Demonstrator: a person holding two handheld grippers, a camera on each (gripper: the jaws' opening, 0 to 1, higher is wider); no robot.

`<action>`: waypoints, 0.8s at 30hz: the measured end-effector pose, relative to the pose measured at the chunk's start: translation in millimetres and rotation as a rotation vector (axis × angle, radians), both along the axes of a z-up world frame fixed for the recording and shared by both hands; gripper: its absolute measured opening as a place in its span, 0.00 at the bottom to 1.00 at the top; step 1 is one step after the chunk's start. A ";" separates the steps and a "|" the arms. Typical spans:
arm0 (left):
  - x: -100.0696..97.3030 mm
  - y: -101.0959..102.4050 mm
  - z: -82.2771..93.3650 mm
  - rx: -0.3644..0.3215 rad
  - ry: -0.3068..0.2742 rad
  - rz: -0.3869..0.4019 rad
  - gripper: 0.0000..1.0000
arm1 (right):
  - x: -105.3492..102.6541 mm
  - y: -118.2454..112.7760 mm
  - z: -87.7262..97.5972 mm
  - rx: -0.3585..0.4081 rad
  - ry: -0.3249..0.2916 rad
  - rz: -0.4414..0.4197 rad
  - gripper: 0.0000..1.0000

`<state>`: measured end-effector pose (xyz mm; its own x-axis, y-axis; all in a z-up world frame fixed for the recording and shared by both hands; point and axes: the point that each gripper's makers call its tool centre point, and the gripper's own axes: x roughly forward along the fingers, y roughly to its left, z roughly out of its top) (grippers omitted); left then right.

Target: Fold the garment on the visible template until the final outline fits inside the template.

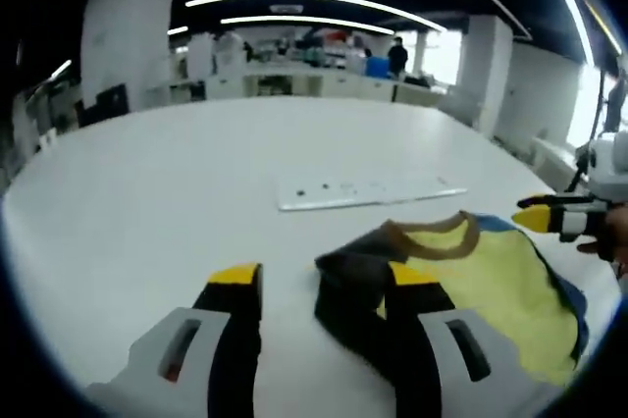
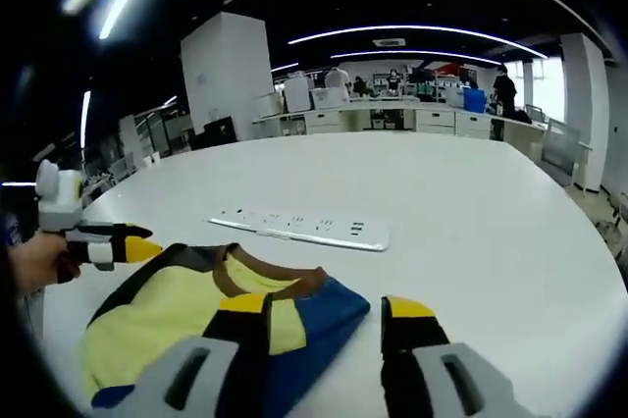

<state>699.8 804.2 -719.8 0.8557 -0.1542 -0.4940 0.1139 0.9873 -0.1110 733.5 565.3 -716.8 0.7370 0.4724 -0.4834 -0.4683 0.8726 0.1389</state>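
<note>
White tabletop [image 1: 177, 192] lies bare and wide beyond the garment [image 2: 196, 315] and power strip [image 2: 304, 229]. Left hand-held gripper [image 1: 324, 281] and right hand-held gripper [image 2: 324, 310] both spread, straddling the garment's corners.

Open-plan office: desks [image 2: 392, 116], ceiling strip lights [image 2: 412, 30].

We look from the left gripper view low over the white table [image 1: 177, 192], forward between the left gripper [image 1: 324, 286] jaws, with the garment [image 1: 471, 281] close at lower right and the power strip [image 1: 368, 190] beyond it. From the right gripper view we face the same way from the other side, the garment [image 2: 196, 315] close at lower left. Both views share the garment, the strip [image 2: 304, 227], the table [image 2: 471, 192] and the office behind; each catches the other gripper at its edge [image 1: 564, 217] [image 2: 103, 241].
</note>
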 end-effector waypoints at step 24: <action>-89.5 -46.2 34.4 -0.029 -0.061 -0.233 0.73 | -126.5 27.7 36.2 -0.004 -0.057 0.178 0.64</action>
